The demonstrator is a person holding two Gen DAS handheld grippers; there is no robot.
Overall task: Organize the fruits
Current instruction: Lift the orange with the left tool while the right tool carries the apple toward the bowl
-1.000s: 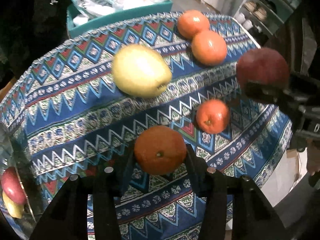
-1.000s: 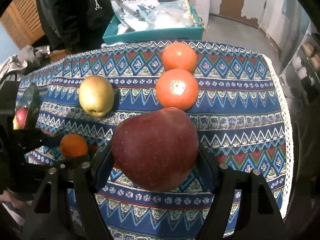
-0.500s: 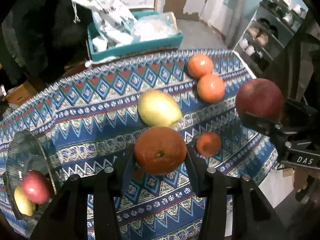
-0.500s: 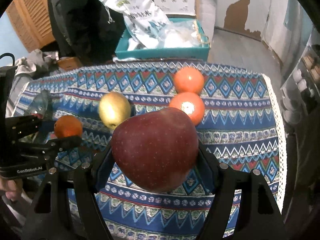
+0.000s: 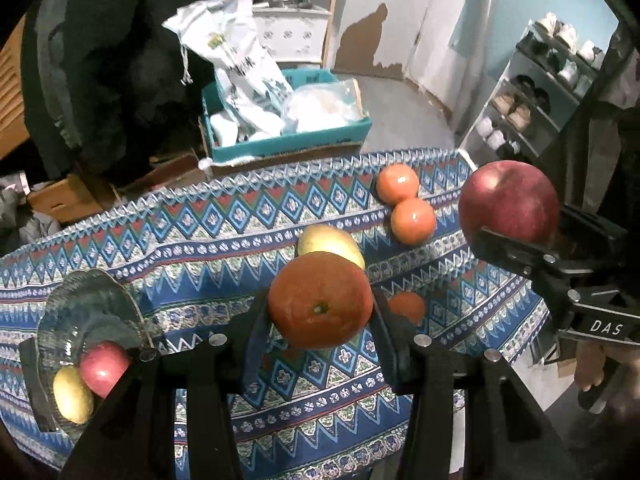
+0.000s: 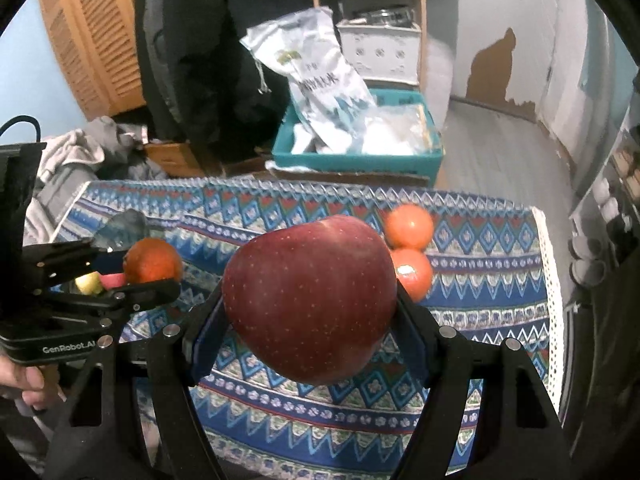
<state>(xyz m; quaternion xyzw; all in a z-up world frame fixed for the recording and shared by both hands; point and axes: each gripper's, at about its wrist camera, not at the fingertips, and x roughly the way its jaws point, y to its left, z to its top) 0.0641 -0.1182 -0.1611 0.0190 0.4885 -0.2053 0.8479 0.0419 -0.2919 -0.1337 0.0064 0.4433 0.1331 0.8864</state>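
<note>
My left gripper (image 5: pixel 320 316) is shut on an orange (image 5: pixel 320 300) and holds it high above the patterned tablecloth (image 5: pixel 200 248). My right gripper (image 6: pixel 310 320) is shut on a big red apple (image 6: pixel 310 300), also lifted; the apple also shows in the left wrist view (image 5: pixel 508 200). A glass bowl (image 5: pixel 72 312) at the left holds a red apple (image 5: pixel 104 366) and a yellow fruit (image 5: pixel 72 398). On the cloth lie a yellow pear (image 5: pixel 328 240), two tomatoes (image 5: pixel 398 184) (image 5: pixel 412 220) and a small orange (image 5: pixel 408 306).
A teal box (image 5: pixel 288 140) with bags stands on the floor behind the table. A shoe rack (image 5: pixel 532 92) stands at the right. Clothes and cardboard boxes (image 6: pixel 80 152) lie at the left, by a wooden louvred door.
Both grippers have risen and pulled back with their fruit, so the table looks smaller and farther. The glass bowl has come fully into the left wrist view.
</note>
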